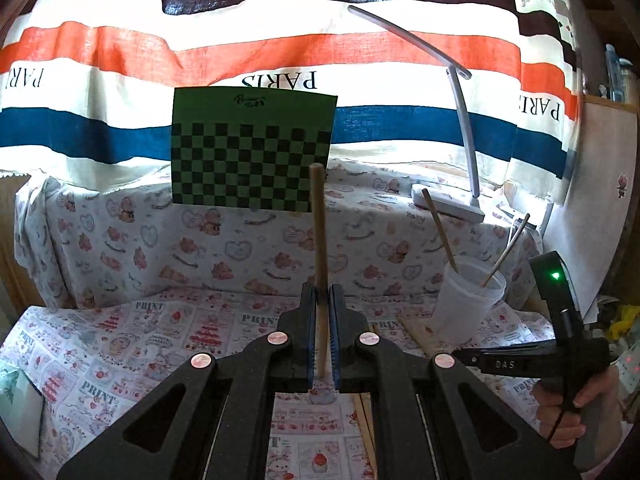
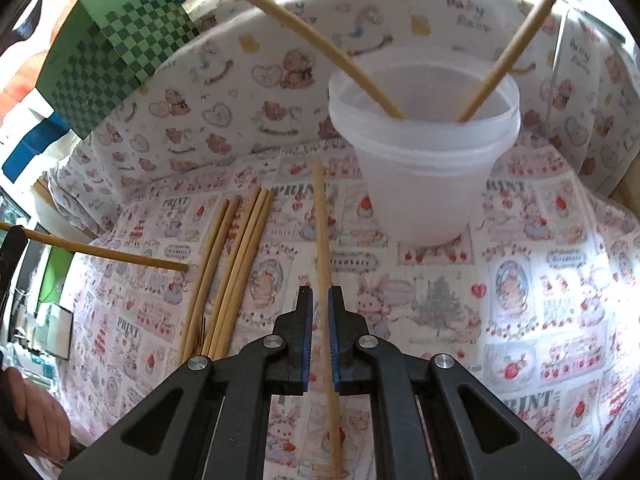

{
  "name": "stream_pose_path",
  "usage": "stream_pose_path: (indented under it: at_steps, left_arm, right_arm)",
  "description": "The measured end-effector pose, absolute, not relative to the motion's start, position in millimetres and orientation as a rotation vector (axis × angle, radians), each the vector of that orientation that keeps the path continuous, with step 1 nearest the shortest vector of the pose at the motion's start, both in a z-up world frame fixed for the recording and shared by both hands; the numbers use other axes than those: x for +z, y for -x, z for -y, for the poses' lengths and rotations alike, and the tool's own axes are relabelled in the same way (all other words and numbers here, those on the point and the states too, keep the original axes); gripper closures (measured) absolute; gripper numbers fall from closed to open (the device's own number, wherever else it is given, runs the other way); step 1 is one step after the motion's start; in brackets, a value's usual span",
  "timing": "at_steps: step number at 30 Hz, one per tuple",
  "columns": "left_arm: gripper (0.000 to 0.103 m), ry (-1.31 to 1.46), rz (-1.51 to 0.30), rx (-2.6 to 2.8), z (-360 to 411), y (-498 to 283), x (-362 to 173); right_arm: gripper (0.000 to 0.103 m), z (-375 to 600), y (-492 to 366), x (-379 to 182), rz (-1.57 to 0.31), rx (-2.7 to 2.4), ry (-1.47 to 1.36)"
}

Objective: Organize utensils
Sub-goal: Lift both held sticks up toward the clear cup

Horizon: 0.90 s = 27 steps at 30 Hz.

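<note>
Two wooden chopsticks are lifted at once above a counter (image 2: 540, 280) draped in a strawberry-and-rabbit print cloth. The left hand-held gripper (image 1: 323, 300) is clamped on a pale wooden chopstick (image 1: 319, 216), held nearly upright so it can go tip-first into the container. The right hand-held gripper (image 2: 320, 304) is likewise closed on a second wooden chopstick (image 2: 322, 220), which points toward the translucent white plastic cup (image 2: 424, 168) just ahead of it. Two chopsticks (image 2: 320, 46) already lean against opposite sides of the cup's rim, apparently the intended store. A loose bundle of wooden chopsticks (image 2: 228, 272) lies flat on the cloth to the left, waiting to be sorted. A green checkered board (image 1: 252, 152) and a white desk lamp (image 1: 460, 120) stand behind.
</note>
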<state>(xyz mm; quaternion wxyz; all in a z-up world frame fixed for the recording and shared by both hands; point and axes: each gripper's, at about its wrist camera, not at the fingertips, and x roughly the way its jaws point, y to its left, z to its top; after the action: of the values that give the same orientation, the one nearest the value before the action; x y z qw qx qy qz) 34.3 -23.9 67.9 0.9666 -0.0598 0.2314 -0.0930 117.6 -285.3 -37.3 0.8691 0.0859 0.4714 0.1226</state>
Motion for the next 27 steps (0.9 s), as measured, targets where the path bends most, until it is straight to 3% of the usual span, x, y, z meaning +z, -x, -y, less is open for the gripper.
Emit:
stream_pose_path:
  at_steps: [4, 8, 23, 25, 27]
  left_arm:
    - [0.098, 0.129, -0.464, -0.179, 19, -36, 67]
    - [0.098, 0.125, -0.459, -0.174, 17, -38, 66]
    - [0.098, 0.155, -0.484, -0.183, 6, -43, 68]
    - [0.098, 0.143, -0.481, -0.182, 8, -42, 68]
    - [0.098, 0.123, -0.475, -0.174, 11, -41, 68]
  right_arm:
    - [0.094, 275, -134, -32, -0.997, 0.282, -0.171]
    - [0.082, 255, -158, -28, -1.004, 0.225, -0.082]
    - [0.082, 226, -208, -57, -1.057, 0.124, 0.038]
    - [0.083, 221, -206, -58, -1.047, 0.121, 0.054]
    - [0.095, 215, -202, -57, -1.036, 0.125, 0.084]
